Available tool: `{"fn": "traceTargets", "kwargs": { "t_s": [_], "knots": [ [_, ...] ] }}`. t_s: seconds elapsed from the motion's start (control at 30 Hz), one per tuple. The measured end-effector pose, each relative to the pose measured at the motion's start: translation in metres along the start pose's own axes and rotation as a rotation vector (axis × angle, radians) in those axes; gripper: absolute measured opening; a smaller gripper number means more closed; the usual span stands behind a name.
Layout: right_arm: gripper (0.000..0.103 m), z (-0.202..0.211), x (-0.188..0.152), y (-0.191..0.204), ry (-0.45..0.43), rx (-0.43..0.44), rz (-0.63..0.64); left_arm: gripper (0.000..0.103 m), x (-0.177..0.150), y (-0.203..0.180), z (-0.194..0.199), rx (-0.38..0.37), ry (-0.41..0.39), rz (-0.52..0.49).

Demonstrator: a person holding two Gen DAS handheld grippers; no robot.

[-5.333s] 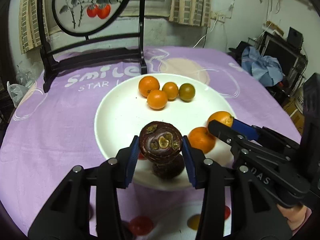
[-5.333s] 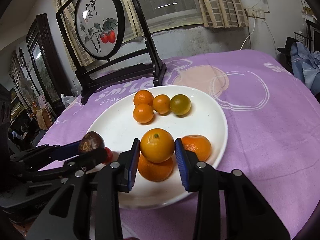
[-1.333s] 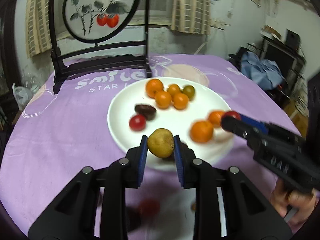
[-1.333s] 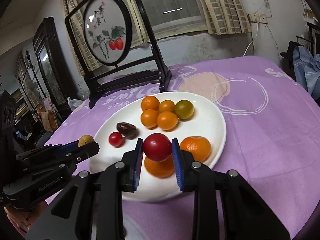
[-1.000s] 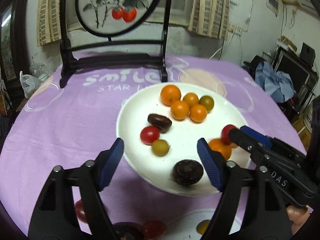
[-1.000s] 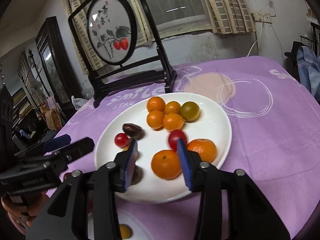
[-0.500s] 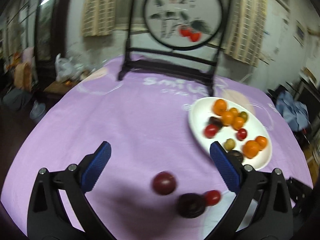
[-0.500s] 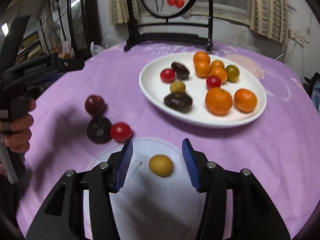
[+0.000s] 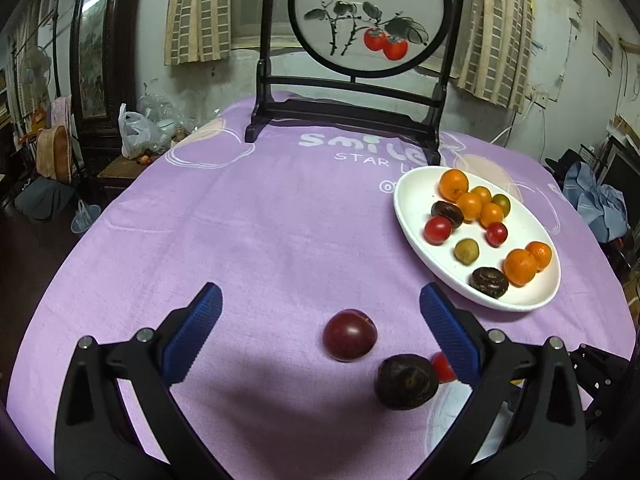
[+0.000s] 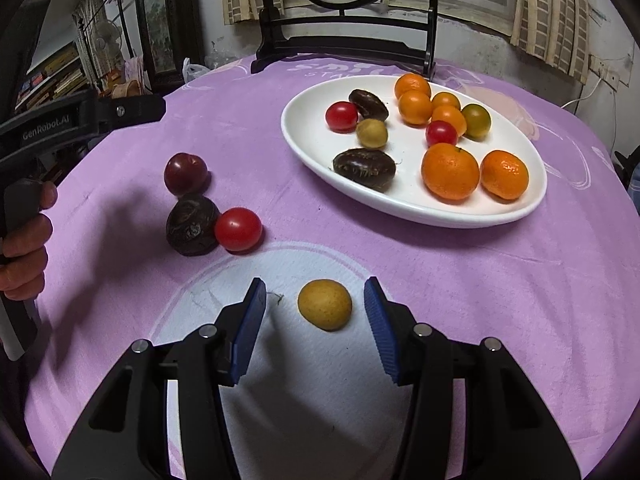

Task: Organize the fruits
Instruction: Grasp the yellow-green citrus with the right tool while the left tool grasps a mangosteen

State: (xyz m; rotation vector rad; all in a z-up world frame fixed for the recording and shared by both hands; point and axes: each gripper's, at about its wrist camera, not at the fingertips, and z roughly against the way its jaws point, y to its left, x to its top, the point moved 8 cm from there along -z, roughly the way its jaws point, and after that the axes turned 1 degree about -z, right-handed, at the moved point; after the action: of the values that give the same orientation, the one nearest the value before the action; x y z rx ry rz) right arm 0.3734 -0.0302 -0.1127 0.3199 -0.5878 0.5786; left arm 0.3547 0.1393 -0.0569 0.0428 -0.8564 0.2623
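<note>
A white plate (image 9: 412, 216) (image 10: 304, 144) holds several oranges, cherry tomatoes, dark fruits and a yellow fruit. On the purple cloth lie a dark red plum (image 9: 349, 335) (image 10: 185, 173), a dark wrinkled fruit (image 9: 406, 381) (image 10: 192, 225), a red tomato (image 10: 237, 229) (image 9: 443, 367) and a yellow fruit (image 10: 325, 304). My left gripper (image 9: 320, 330) is open wide, with the plum between its fingers. My right gripper (image 10: 315, 316) is open around the yellow fruit, not touching it.
A round painted screen on a black stand (image 9: 348, 120) stands at the table's far side. The left gripper's body and the hand holding it (image 10: 24, 216) show at the left of the right wrist view. Furniture and bags crowd the room's left.
Both grippers let go of their fruits on the plate, opened and drew back from it. They have now come down close over the loose fruits on the cloth.
</note>
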Motion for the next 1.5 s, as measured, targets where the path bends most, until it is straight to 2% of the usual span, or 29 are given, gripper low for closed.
{"fn": "traceTargets", "kwargs": {
  "t_s": [0.1,0.37,0.57,0.6,0.67,0.7,0.73,0.8,0.87,0.93,1.03,1.17,1.5],
  "knots": [
    [0.049,-0.003,-0.003,0.001,0.011,-0.013,0.011,0.101,0.0,-0.001,0.001,-0.005,-0.001,-0.006],
    [0.029,-0.005,-0.005,0.001,0.018,-0.048,0.033,0.101,0.0,-0.002,0.006,0.002,-0.016,-0.023],
    [0.028,-0.001,-0.003,-0.002,0.01,-0.03,0.004,0.101,-0.001,-0.003,0.007,-0.011,-0.015,-0.039],
    [0.028,0.0,-0.003,-0.002,0.01,-0.027,0.004,0.101,-0.002,-0.005,0.008,-0.036,-0.012,-0.055],
    [0.028,0.001,-0.002,-0.002,0.006,-0.02,0.0,0.101,-0.009,-0.02,0.011,-0.146,0.016,-0.134],
    [0.028,0.003,-0.002,-0.002,0.002,-0.017,-0.002,0.101,-0.012,-0.025,0.012,-0.173,0.021,-0.161],
    [0.028,0.003,-0.001,-0.002,-0.001,-0.016,-0.004,0.1,-0.018,-0.035,0.015,-0.215,0.026,-0.228],
    [0.028,0.006,0.0,-0.002,-0.012,-0.014,-0.012,0.099,-0.028,-0.047,0.018,-0.239,0.024,-0.313],
    [0.028,0.009,0.002,-0.005,-0.021,-0.014,-0.023,0.094,-0.043,-0.06,0.018,-0.241,0.026,-0.415],
    [0.028,0.011,0.003,-0.007,-0.028,-0.016,-0.033,0.082,-0.054,-0.069,0.016,-0.249,0.044,-0.473],
    [0.028,0.014,0.003,-0.011,-0.033,-0.016,-0.051,0.069,-0.065,-0.076,0.008,-0.269,0.089,-0.514],
    [0.028,0.016,0.004,-0.011,-0.039,-0.012,-0.058,0.067,-0.069,-0.073,-0.002,-0.258,0.122,-0.506],
    [0.028,0.018,0.004,-0.01,-0.043,-0.012,-0.062,0.054,-0.077,-0.071,-0.014,-0.258,0.17,-0.497]
  ]
}}
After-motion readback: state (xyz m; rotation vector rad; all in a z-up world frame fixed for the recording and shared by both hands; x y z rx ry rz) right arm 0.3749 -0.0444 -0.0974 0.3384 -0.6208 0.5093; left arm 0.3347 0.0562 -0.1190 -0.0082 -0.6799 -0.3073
